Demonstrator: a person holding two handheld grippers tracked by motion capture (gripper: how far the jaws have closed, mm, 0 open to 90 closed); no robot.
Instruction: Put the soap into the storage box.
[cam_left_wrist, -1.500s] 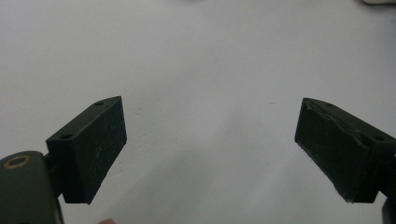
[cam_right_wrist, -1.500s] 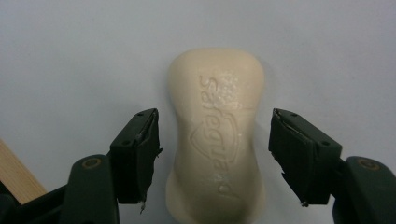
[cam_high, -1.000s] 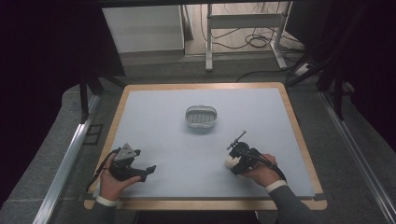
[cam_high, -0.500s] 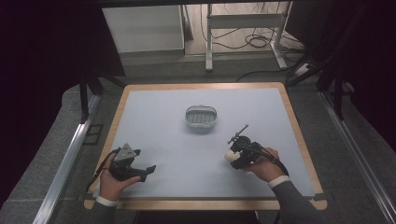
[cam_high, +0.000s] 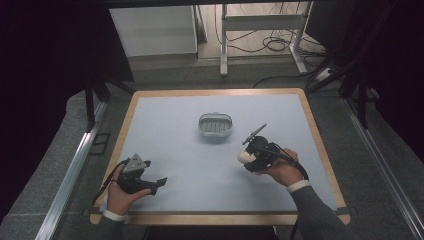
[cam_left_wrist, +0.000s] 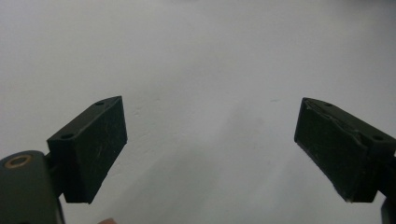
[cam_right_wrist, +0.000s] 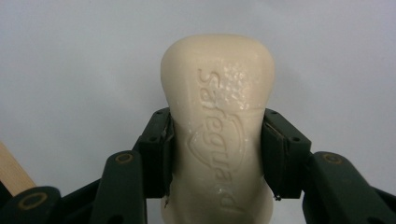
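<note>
Cream soap bar (cam_right_wrist: 217, 135) is sitting clamped in right hand-held gripper (cam_high: 248, 156); left hand-held gripper (cam_high: 159, 182) is resting open. Likely heading to soap dish (cam_high: 216, 125): keeping squeeze firm, lowering flat.

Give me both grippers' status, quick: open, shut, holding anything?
Left gripper: open, jaws wide apart, nothing between them, over the table.
Right gripper: shut on the soap bar, jaws clamping its sides.

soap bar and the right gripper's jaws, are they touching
Touching. In the right gripper view both black jaws press against the narrow waist of the cream soap bar, one on each side, with no gap; the right gripper is clamped on it.
</note>
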